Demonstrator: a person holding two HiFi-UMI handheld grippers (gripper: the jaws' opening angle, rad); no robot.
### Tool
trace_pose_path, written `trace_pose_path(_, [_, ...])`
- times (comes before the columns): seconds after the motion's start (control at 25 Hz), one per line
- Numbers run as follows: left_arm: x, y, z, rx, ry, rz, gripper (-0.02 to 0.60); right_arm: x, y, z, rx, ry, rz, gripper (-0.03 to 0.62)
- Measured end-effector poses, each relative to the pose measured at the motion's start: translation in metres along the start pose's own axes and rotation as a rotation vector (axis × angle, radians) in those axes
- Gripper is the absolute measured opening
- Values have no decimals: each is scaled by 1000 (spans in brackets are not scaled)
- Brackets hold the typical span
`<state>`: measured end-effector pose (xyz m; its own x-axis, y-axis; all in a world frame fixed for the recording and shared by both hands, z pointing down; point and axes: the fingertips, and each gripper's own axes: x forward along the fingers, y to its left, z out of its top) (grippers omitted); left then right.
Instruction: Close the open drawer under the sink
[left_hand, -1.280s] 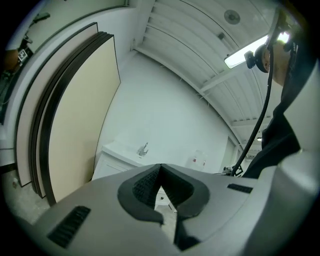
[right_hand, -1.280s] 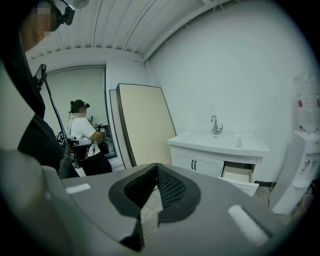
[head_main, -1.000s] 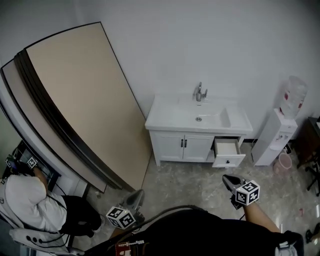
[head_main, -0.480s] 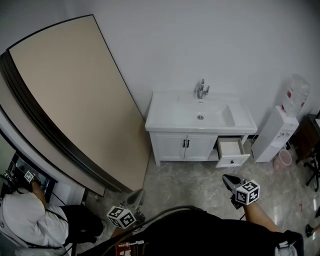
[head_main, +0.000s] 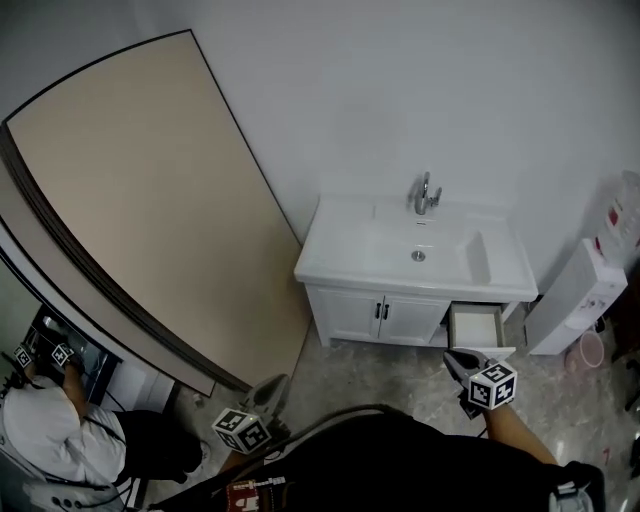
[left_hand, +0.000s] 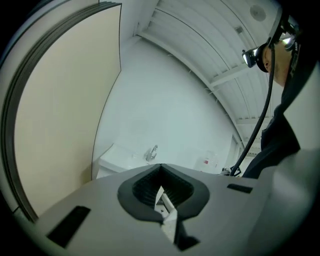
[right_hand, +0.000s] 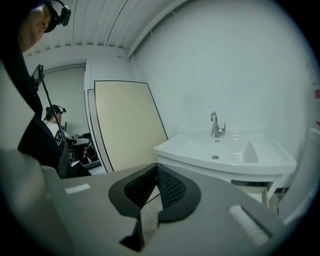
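A white sink cabinet (head_main: 380, 318) with a chrome tap (head_main: 426, 193) stands against the far wall. Its right-hand drawer (head_main: 476, 325) is pulled out and shows an empty inside. My right gripper (head_main: 453, 358) is shut with nothing in it and hovers just short of that drawer's front. In the right gripper view the gripper (right_hand: 156, 168) points at the cabinet, with the drawer (right_hand: 256, 189) down to the right. My left gripper (head_main: 276, 384) sits lower left over the floor, far from the cabinet, shut and empty. In the left gripper view the left gripper (left_hand: 160, 166) faces the sink (left_hand: 125, 158).
Big beige panels (head_main: 140, 200) lean on the wall left of the cabinet. A white water dispenser (head_main: 583, 292) and a pink bin (head_main: 590, 350) stand to its right. A seated person (head_main: 50, 435) works at a desk at lower left. Marble floor (head_main: 380, 375) lies before the cabinet.
The whole view has closed in on the sink cabinet, which now looks larger and nearer. Both grippers came forward with it, still shut. The drawer stays pulled out.
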<state>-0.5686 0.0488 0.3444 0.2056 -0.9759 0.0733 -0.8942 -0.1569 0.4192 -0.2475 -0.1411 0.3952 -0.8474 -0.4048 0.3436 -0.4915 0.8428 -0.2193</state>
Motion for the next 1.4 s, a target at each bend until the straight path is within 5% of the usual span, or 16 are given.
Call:
trace_pose_path(0.24, [90,-13,22,21,-39,37,-2,33,-77,51,-76,-10,81,2])
trace_pose_path(0.64, [197,-14,10,6,15,20,-2,58,-168,53,-28,6,75,2])
trace_pose_path(0.96, [276,19,23,-25,59,-71,-2,83,-212,64,22,17,-24,2])
trace_pose_path(1.4, [368,133,91,-7,113,-271,-2,176,-216,126,66,-43,-210,2])
